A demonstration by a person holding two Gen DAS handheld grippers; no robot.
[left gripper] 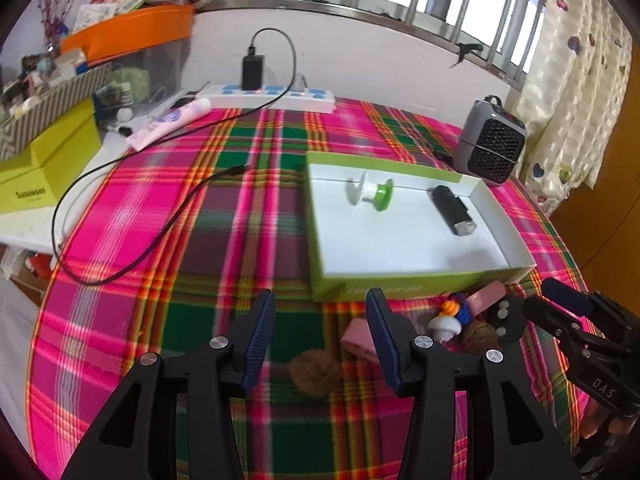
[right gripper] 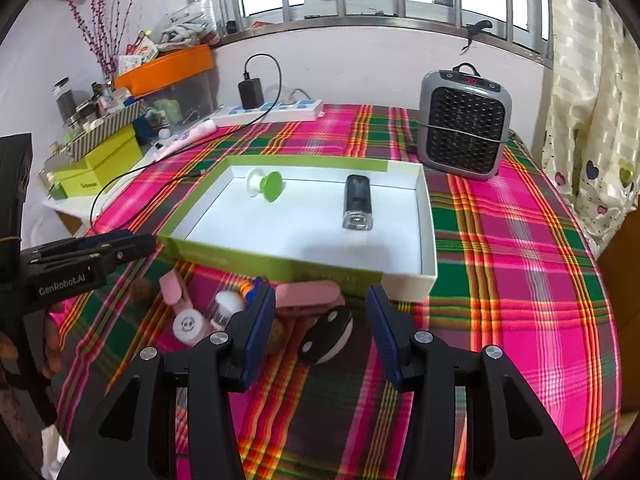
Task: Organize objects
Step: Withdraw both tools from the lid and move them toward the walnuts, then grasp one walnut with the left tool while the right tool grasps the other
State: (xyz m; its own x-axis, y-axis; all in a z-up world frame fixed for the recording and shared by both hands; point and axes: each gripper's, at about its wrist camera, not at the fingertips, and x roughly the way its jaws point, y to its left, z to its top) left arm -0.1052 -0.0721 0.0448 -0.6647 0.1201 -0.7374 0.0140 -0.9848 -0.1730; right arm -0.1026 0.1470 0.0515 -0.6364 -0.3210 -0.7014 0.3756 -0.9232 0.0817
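Note:
A green box with a white inside (left gripper: 380, 286) (right gripper: 280, 264) lies open on the plaid cloth. It holds a white and green spool (left gripper: 370, 194) (right gripper: 264, 184) and a black cylinder with a clear end (left gripper: 452, 210) (right gripper: 357, 202). In front of the box lie small items: two walnuts (left gripper: 314, 372) (left gripper: 480, 336), a pink clip (right gripper: 312, 296), a black and white round piece (right gripper: 328, 336), a white mushroom-like toy (left gripper: 444, 326). My left gripper (left gripper: 322, 320) hovers open above a walnut. My right gripper (right gripper: 320, 316) is open over the round piece, touching nothing.
A grey heater (left gripper: 490, 146) (right gripper: 464, 120) stands behind the box at the right. A power strip (left gripper: 272, 96) with a charger and a long black cable (left gripper: 120, 208) lies at the back. Yellow-green boxes (left gripper: 48, 160) and a cluttered orange-lidded bin (left gripper: 132, 32) fill the left side.

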